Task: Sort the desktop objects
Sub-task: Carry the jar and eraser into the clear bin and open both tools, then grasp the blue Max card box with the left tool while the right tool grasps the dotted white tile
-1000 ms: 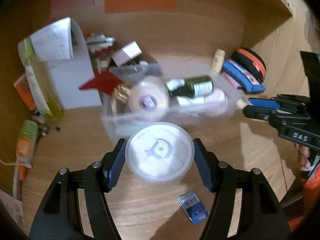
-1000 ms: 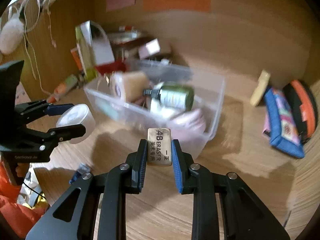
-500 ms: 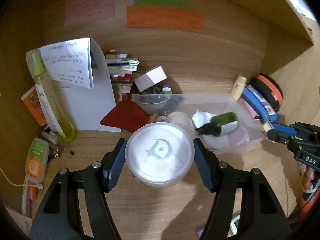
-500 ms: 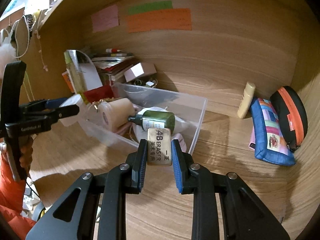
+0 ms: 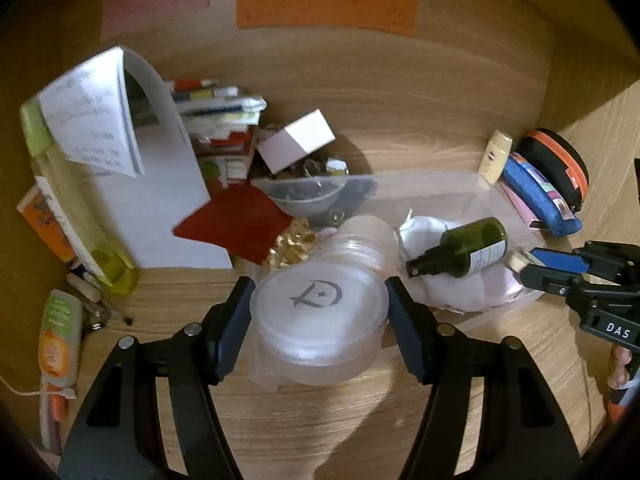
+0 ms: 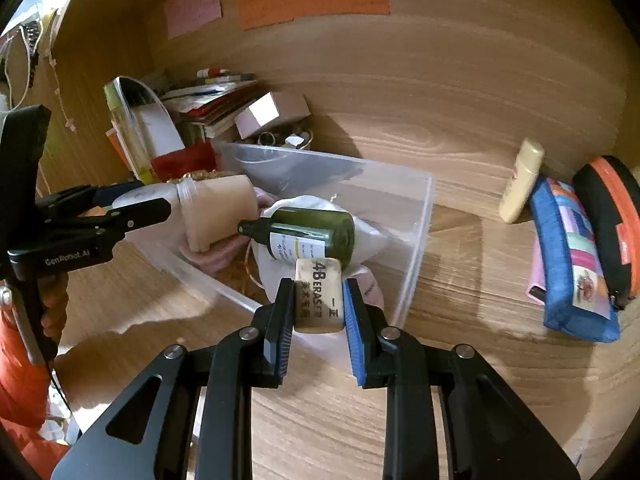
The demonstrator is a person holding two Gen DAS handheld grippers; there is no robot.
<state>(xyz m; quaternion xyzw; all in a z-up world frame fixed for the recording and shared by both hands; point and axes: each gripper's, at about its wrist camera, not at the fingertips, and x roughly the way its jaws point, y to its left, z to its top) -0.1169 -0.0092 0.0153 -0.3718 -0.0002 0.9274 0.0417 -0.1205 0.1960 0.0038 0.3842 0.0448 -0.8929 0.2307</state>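
over near edge of clear plastic bin (image 5: 492,184), left view: left gripper (image 5: 320,312) clamped on round translucent lidded tub (image 5: 318,320), bin interior just ahead, dark green spray bottle (image 5: 464,254) lying inside. right view: right gripper (image 6: 318,304) clamped on beige 4b eraser block (image 6: 320,296), long axis upright, bin's near wall directly below-ahead; right looks nearer.

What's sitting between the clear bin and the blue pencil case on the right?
In the right wrist view, only bare desk lies between the clear bin and the blue pencil case; the cream tube leans farther back against the wall.
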